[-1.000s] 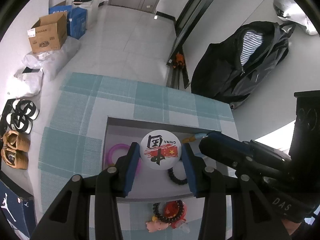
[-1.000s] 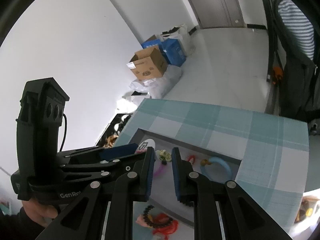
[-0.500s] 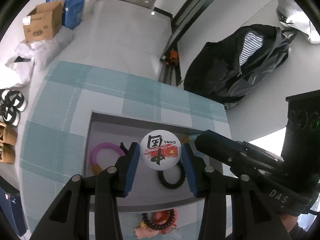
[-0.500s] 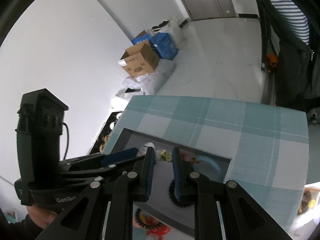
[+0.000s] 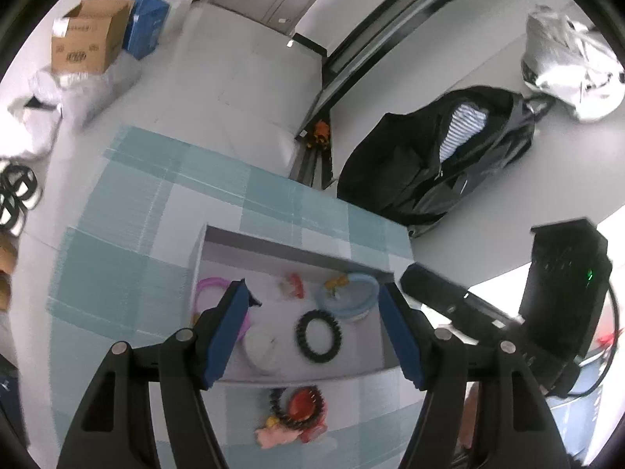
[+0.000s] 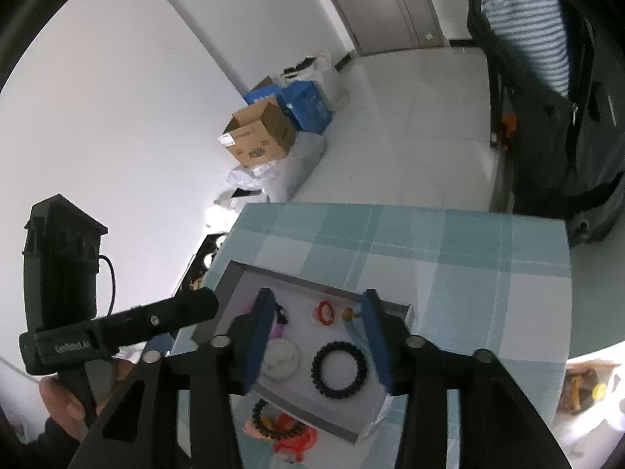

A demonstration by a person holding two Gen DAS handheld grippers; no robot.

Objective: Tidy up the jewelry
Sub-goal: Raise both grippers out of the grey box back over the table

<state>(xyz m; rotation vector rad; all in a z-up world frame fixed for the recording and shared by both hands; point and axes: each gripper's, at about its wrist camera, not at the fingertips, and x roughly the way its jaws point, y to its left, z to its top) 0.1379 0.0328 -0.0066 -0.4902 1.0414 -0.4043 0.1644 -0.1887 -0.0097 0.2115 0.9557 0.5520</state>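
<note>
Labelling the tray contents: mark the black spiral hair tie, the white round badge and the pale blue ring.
black spiral hair tie (image 6: 339, 368): right wrist view, left coil.
white round badge (image 6: 280, 358): right wrist view, centre.
pale blue ring (image 5: 347, 293): left wrist view, band.

Bright, even daylight; fisheye-warped, slightly blurred

**A lived-in home room**

Pale tiled floor (image 5: 250, 78), grey door (image 6: 394, 8), cardboard box (image 5: 88, 39) by the wall, shoes (image 5: 15, 199) lined up, a black bag (image 5: 429, 164), and a checked cloth on the counter (image 6: 449, 258).
</note>
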